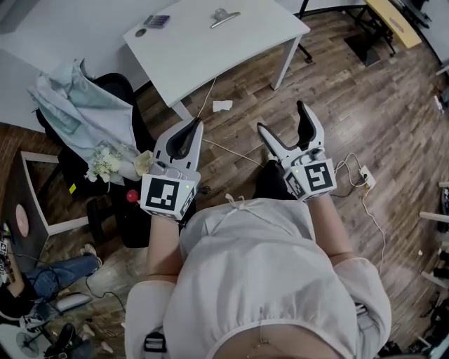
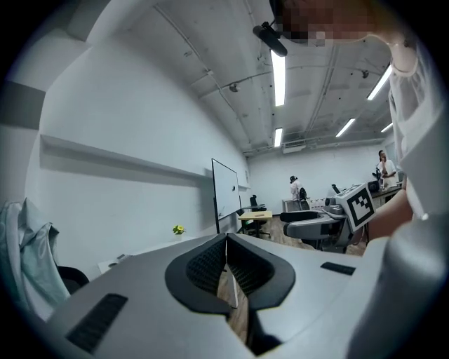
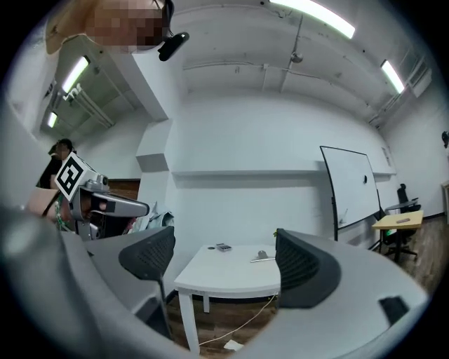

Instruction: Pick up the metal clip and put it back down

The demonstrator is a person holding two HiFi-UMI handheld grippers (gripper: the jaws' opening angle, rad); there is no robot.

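The metal clip [image 1: 224,17] lies on the far part of the white table [image 1: 203,52], well ahead of both grippers. In the right gripper view the clip [image 3: 262,257] shows small on the table top [image 3: 224,273], framed between the spread jaws. My right gripper [image 1: 282,118] is open and empty, held level over the wooden floor; the gap [image 3: 224,263] between its pads is wide. My left gripper [image 1: 189,130] is beside it, shut with nothing in it. Its dark pads meet [image 2: 226,270] in the left gripper view.
A small dark device [image 1: 156,21] lies on the table's far left corner. A chair draped with pale cloth [image 1: 77,98] and a bunch of flowers [image 1: 105,165] stand left. Cables, a paper scrap [image 1: 222,106] and a power strip [image 1: 365,177] lie on the floor.
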